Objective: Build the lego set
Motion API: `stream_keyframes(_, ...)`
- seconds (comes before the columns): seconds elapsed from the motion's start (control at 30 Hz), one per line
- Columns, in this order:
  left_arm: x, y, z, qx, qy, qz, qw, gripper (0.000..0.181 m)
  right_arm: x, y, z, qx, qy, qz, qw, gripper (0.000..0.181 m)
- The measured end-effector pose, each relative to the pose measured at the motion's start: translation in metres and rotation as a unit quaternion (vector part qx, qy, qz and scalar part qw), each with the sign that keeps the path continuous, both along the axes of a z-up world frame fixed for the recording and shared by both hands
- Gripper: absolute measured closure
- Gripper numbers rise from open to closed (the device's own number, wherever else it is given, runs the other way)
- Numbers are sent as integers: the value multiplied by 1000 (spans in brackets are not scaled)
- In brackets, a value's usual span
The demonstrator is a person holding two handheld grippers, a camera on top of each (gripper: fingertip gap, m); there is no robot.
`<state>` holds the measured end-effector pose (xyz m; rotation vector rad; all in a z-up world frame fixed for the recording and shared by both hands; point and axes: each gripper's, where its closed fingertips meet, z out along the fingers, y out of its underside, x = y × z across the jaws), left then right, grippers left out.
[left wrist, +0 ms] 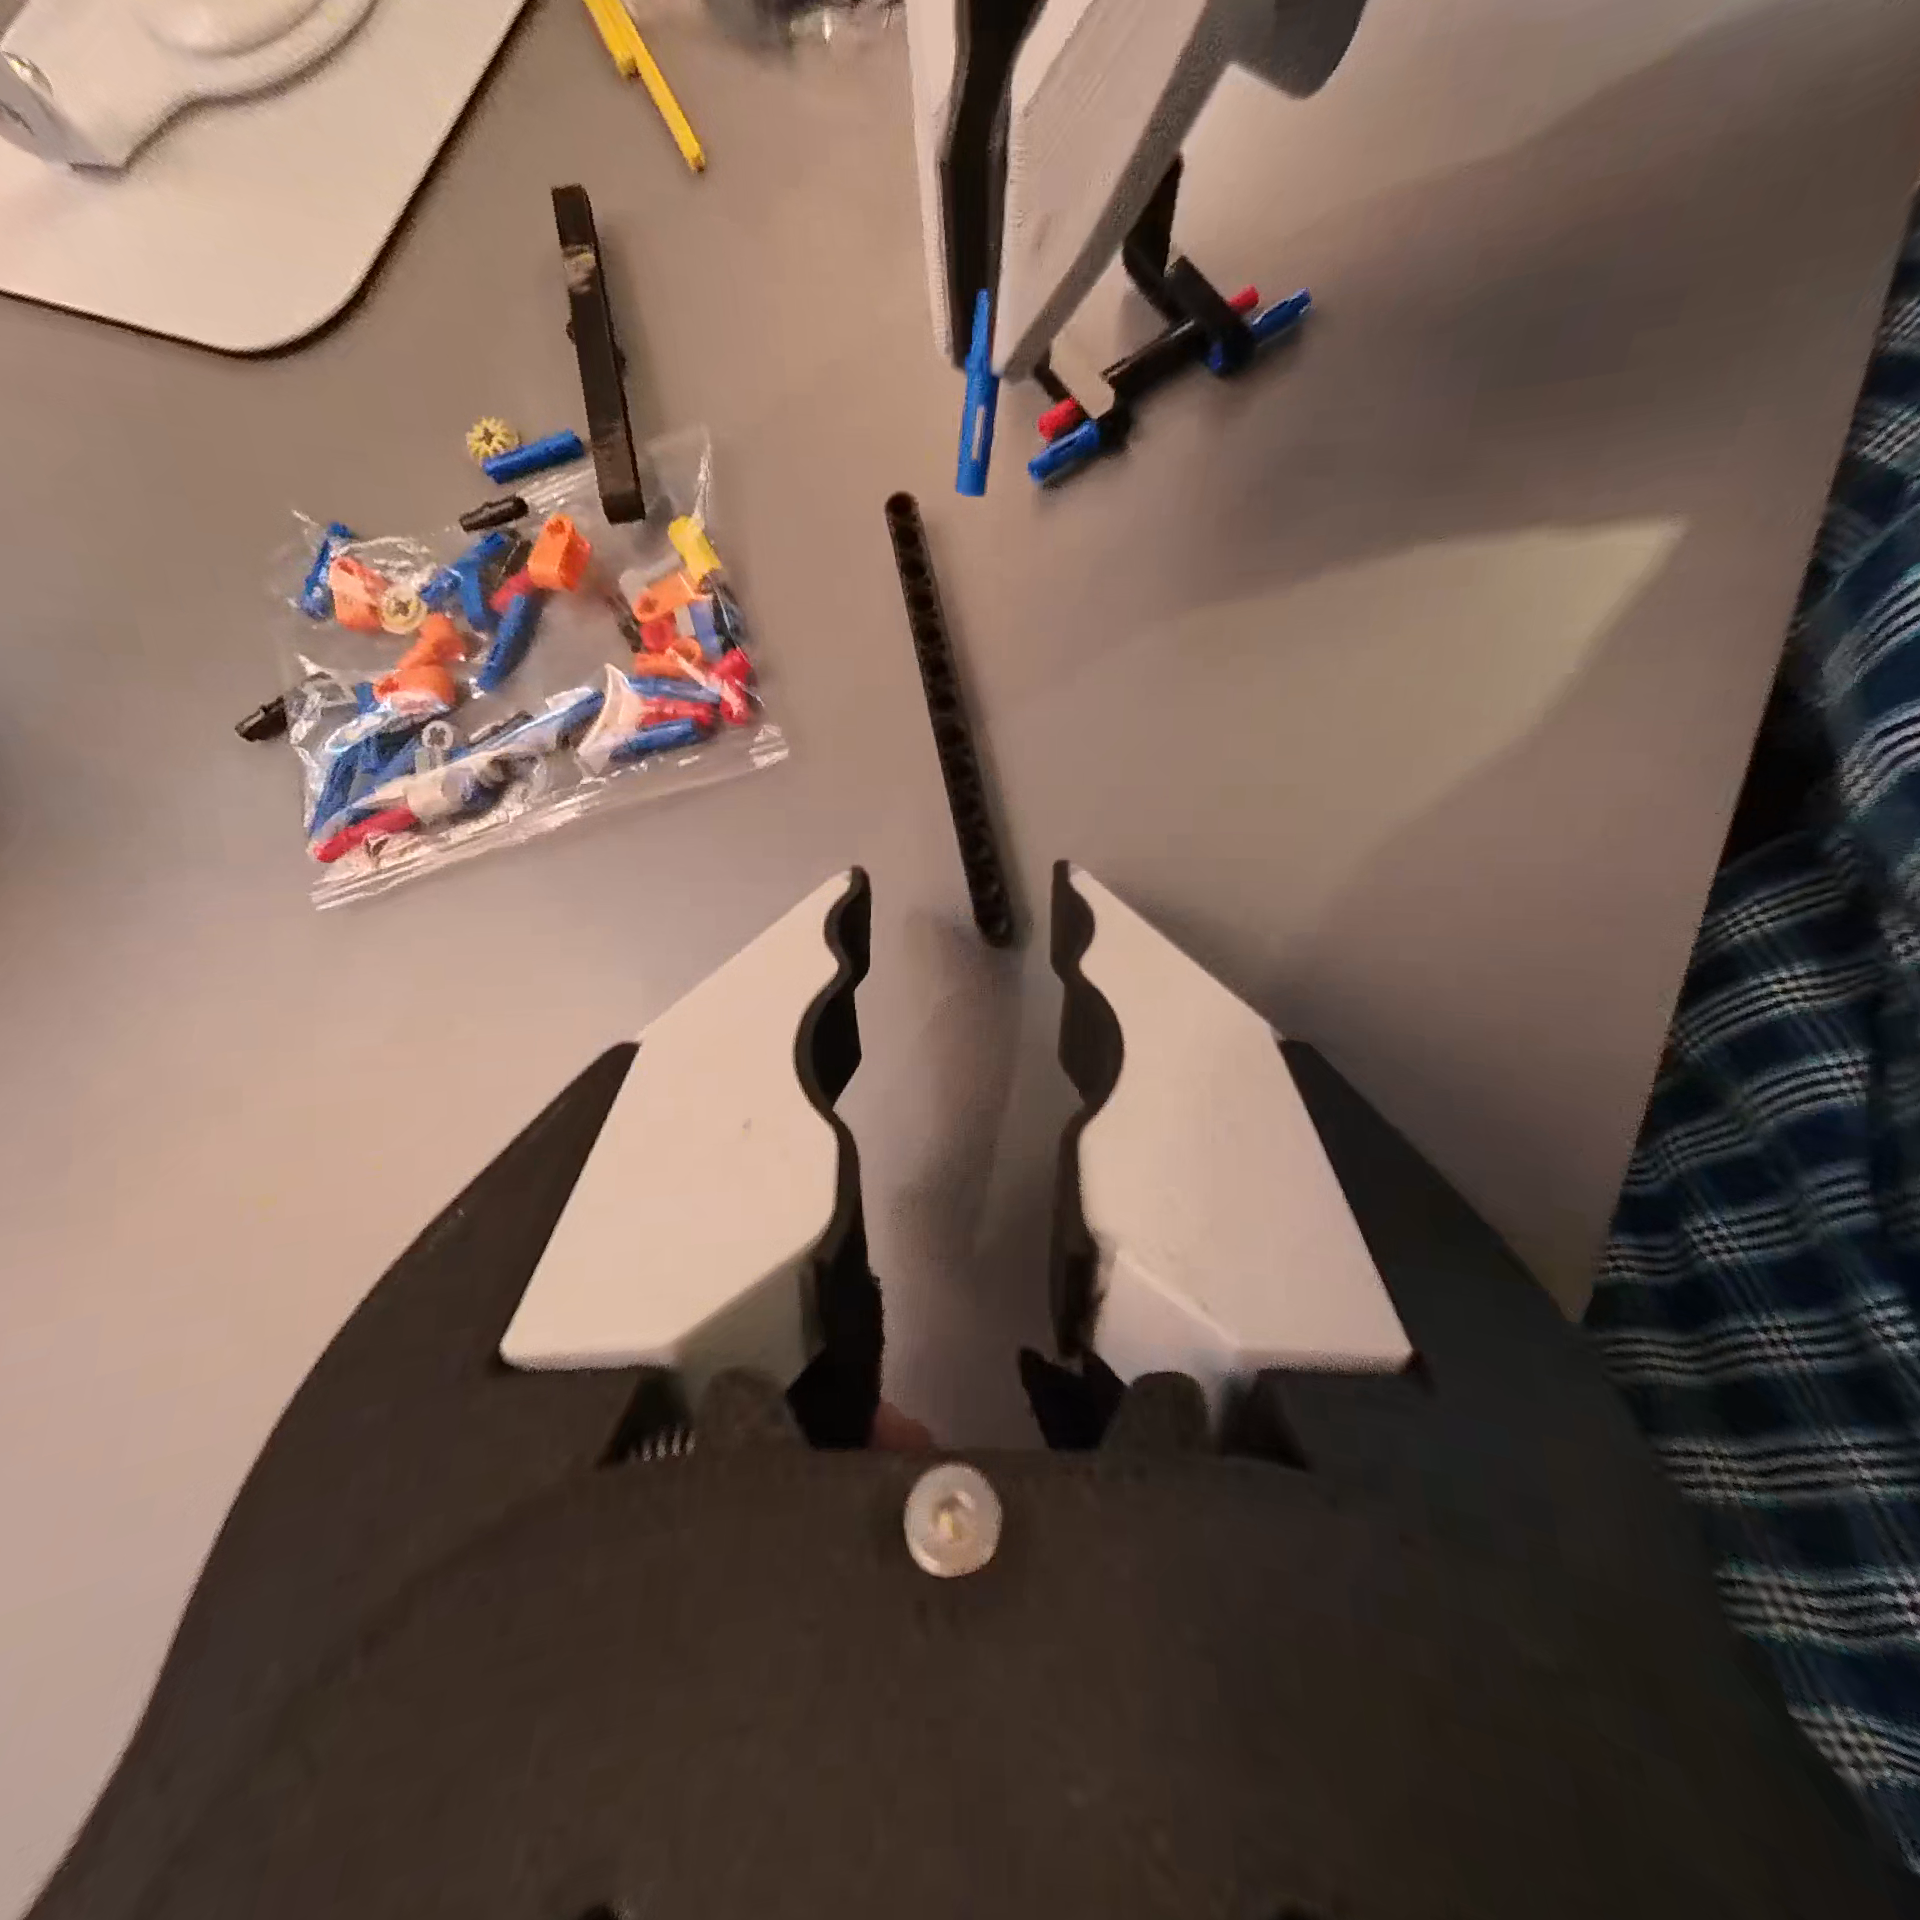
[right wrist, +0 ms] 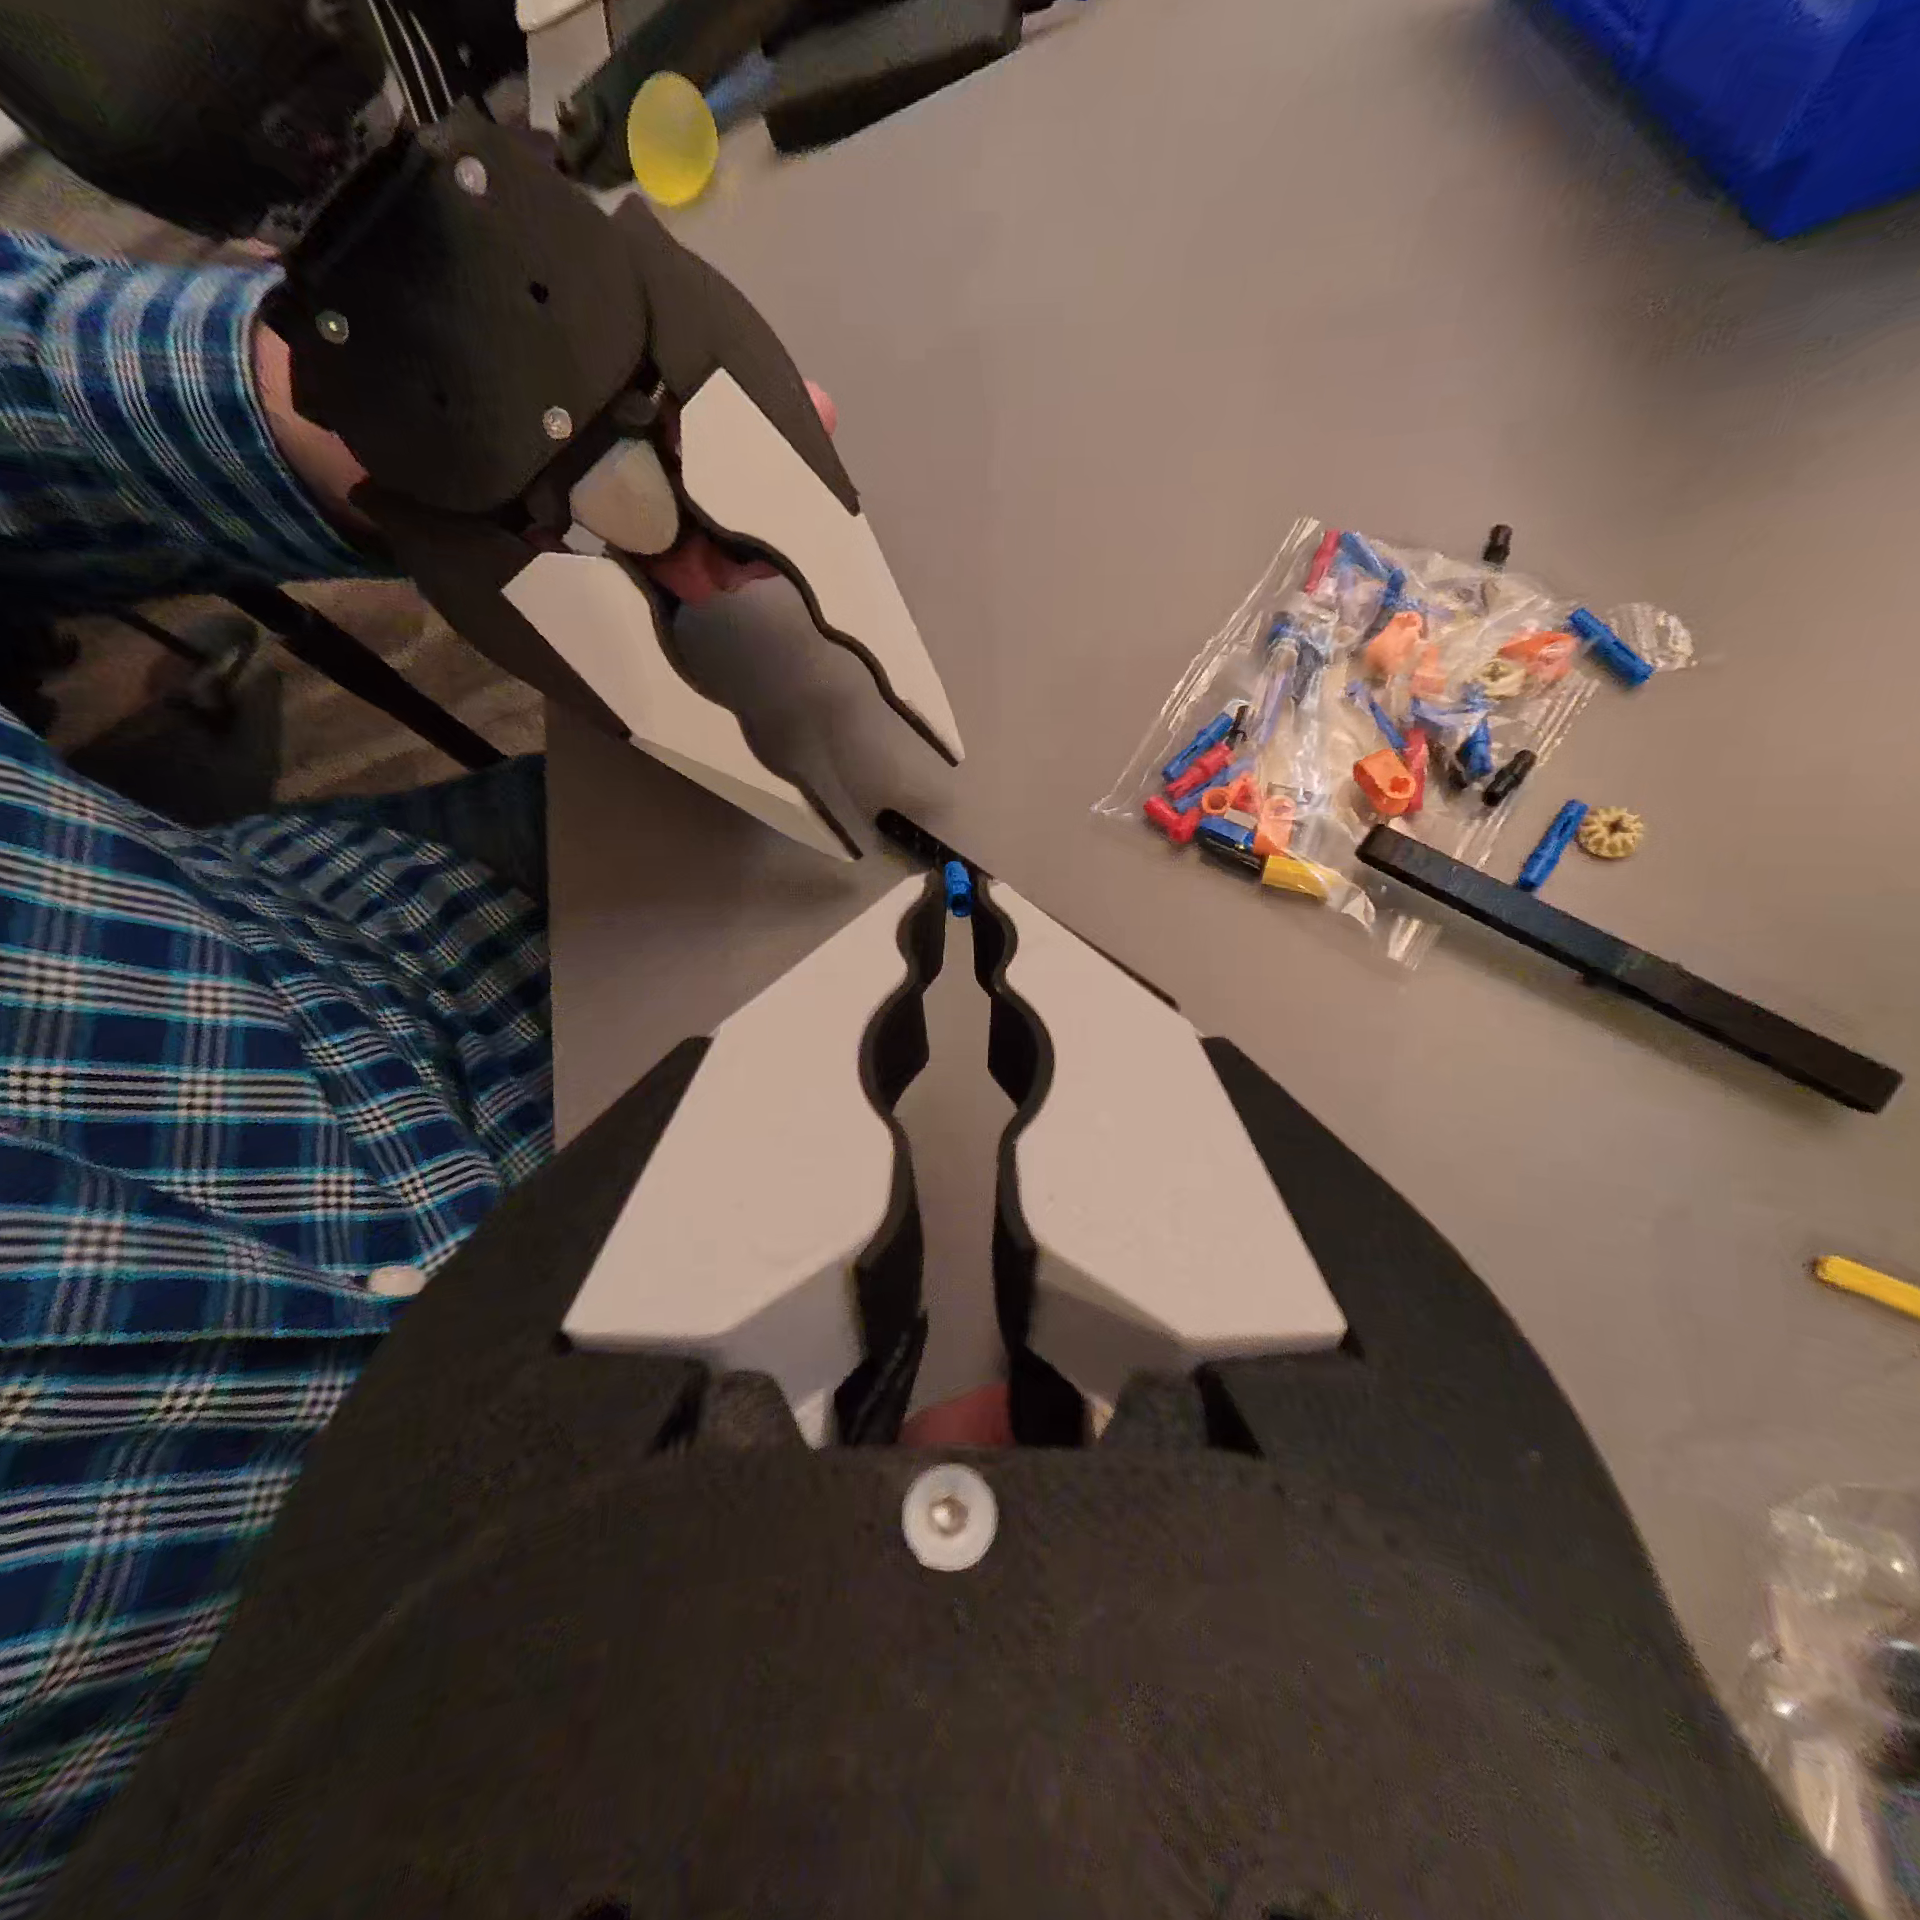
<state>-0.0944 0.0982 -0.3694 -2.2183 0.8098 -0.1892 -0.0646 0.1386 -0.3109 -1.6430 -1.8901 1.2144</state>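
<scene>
My left gripper (left wrist: 961, 894) is open, its fingertips on either side of the near end of a long thin black beam (left wrist: 945, 717) that lies flat on the grey table. My right gripper (right wrist: 956, 888) is shut on a blue pin (right wrist: 958, 891) that sticks out past its tips. In the left wrist view the right gripper (left wrist: 982, 348) hangs from above with the blue pin (left wrist: 977, 426) just beyond the beam's far end. A small black assembly (left wrist: 1174, 348) with blue and red pins sits behind it. In the right wrist view the left gripper (right wrist: 906, 805) stands open over the beam's end (right wrist: 899, 828).
A clear bag of small coloured parts (left wrist: 520, 665) (right wrist: 1382, 707) lies on the table beside a thick black beam (left wrist: 597, 353) (right wrist: 1621, 977), a loose blue pin (right wrist: 1553, 842) and a tan gear (right wrist: 1610, 831). A yellow axle (right wrist: 1870, 1283), a white mat (left wrist: 239, 208) and a second bag (right wrist: 1839, 1662) lie farther out. My hands' fingertips stand some 8 centimetres from each other.
</scene>
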Motion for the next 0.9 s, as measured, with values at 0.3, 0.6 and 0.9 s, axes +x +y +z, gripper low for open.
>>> stream_keyframes(0.3,4,0,-10,2,9,-4,1000,166,-10,-13,-20,92,-23,38,995,180)
stream_keyframes(0.6,6,2,-10,10,19,0,1000,176,-10,-15,-12,81,-12,21,996,180)
stream_keyframes(0.9,6,2,-9,10,16,2,1000,176,-9,-22,-11,85,-8,16,996,180)
